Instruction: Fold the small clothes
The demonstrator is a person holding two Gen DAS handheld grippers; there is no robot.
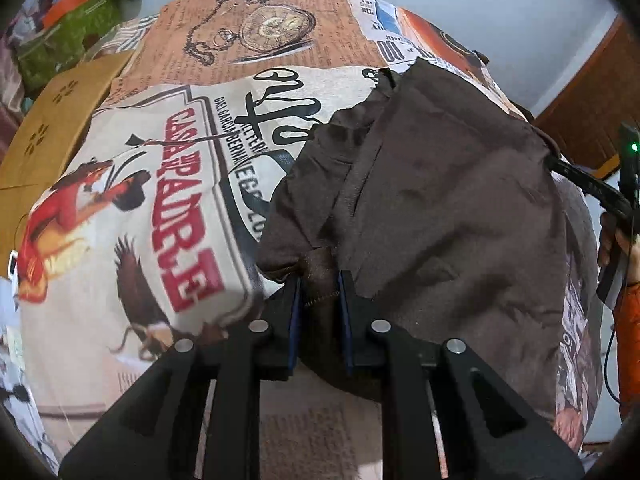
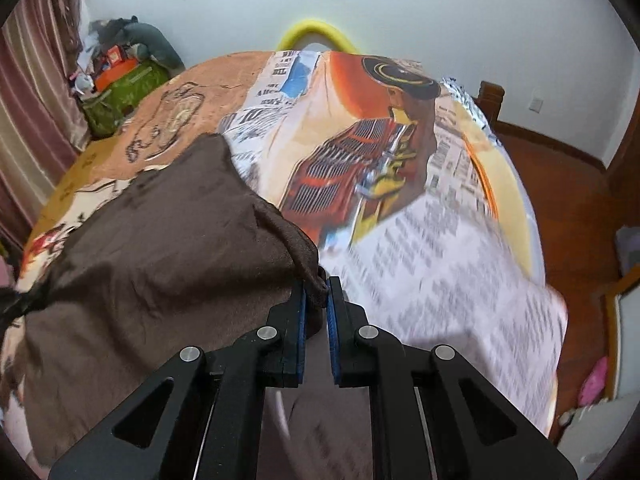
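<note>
Both the left gripper [image 1: 320, 276] and right gripper [image 2: 317, 282] are clamped on the near corners of the crumpled dark brown cloth garment [image 1: 432, 200], which stretches away toward frame top across the printed bedspread [image 1: 132, 208].

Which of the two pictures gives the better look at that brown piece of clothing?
The left wrist view: the brown garment spreads across the printed bedspread, folds and seams visible. The right wrist view shows one draped side, pinched by the right gripper.
</note>
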